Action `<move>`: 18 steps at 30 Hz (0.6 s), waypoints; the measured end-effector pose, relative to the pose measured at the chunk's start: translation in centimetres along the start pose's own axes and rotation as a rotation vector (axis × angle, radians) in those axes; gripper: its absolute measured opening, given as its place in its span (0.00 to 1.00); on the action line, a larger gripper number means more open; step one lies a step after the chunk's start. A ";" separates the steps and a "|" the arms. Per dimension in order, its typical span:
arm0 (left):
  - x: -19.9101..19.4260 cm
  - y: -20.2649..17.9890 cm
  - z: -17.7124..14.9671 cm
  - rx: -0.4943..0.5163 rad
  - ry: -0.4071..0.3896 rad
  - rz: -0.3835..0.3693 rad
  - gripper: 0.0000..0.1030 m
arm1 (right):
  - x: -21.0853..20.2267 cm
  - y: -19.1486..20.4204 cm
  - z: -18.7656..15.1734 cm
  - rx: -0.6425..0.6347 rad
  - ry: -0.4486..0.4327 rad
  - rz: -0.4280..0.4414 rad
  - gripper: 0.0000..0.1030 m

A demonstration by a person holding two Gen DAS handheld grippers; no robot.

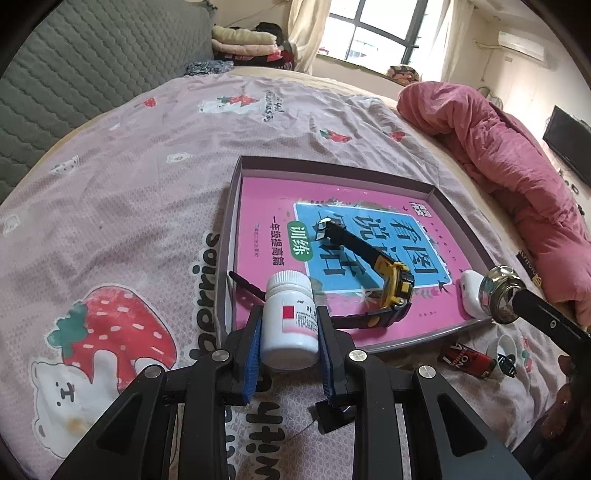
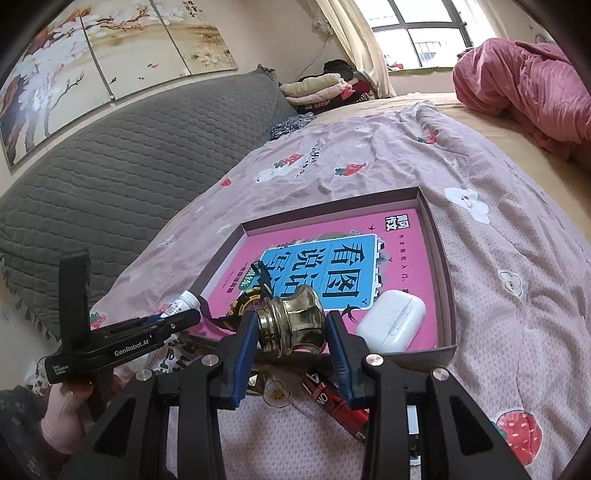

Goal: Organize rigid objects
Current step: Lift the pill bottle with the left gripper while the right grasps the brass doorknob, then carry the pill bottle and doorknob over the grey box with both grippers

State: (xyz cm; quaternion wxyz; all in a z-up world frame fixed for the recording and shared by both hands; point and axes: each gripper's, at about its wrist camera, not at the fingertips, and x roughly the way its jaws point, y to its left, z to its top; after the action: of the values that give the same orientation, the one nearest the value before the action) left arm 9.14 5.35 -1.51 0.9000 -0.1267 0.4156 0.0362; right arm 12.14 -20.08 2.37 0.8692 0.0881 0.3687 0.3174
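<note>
Tongs come first in both wrist views. The left tongs (image 1: pixel 290 332) are clamped on a white pill bottle (image 1: pixel 290 317) with a red square on its label, blue pads pressed against both its sides, cap pointing away, held just over the near edge of a shallow box lid (image 1: pixel 334 162). The right tongs (image 2: pixel 291 332) are clamped on a brass knob (image 2: pixel 291 321), which sits between the blue pads above the same lid's near edge; from the left wrist camera that knob (image 1: pixel 496 295) shows at the right, at the lid's near right corner.

Below the right tongs, on the bed's strawberry-print sheet (image 1: pixel 110 229), lies a small red and black packet (image 2: pixel 332 402), near a small round white piece (image 1: pixel 504 349) whose nature I cannot tell. A hand in a pink sleeve (image 2: pixel 61 410) grips the left tool's handle at the lower left of the right wrist view.

Inside the lid lies a pink book (image 1: pixel 347 206) with a blue title panel. On it rest a yellow and black wristwatch (image 1: pixel 393 288), straps spread out, and a white earbud case (image 2: pixel 391 325) near the lid's right wall.

Farther off sit a bunched pink quilt (image 1: pixel 498 155), a grey quilted headboard (image 2: pixel 122 173), folded clothes (image 1: pixel 243 42) and a window (image 1: pixel 373 31).
</note>
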 end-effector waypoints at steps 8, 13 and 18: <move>0.6 0.2 0.3 -0.019 0.005 -0.001 0.26 | 0.5 -0.2 0.2 -0.006 0.005 -0.004 0.37; 1.2 0.2 0.4 -0.025 0.010 -0.004 0.26 | 0.9 -0.2 0.3 -0.007 0.007 -0.006 0.37; 1.5 0.1 0.6 -0.026 0.015 -0.010 0.26 | 1.4 -0.1 0.4 -0.011 0.007 -0.006 0.37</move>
State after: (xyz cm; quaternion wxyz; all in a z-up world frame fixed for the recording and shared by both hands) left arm 10.54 5.57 -2.30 0.8952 -0.1409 0.4212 0.0363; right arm 13.17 -19.23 1.84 0.8693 0.0808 0.3704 0.3171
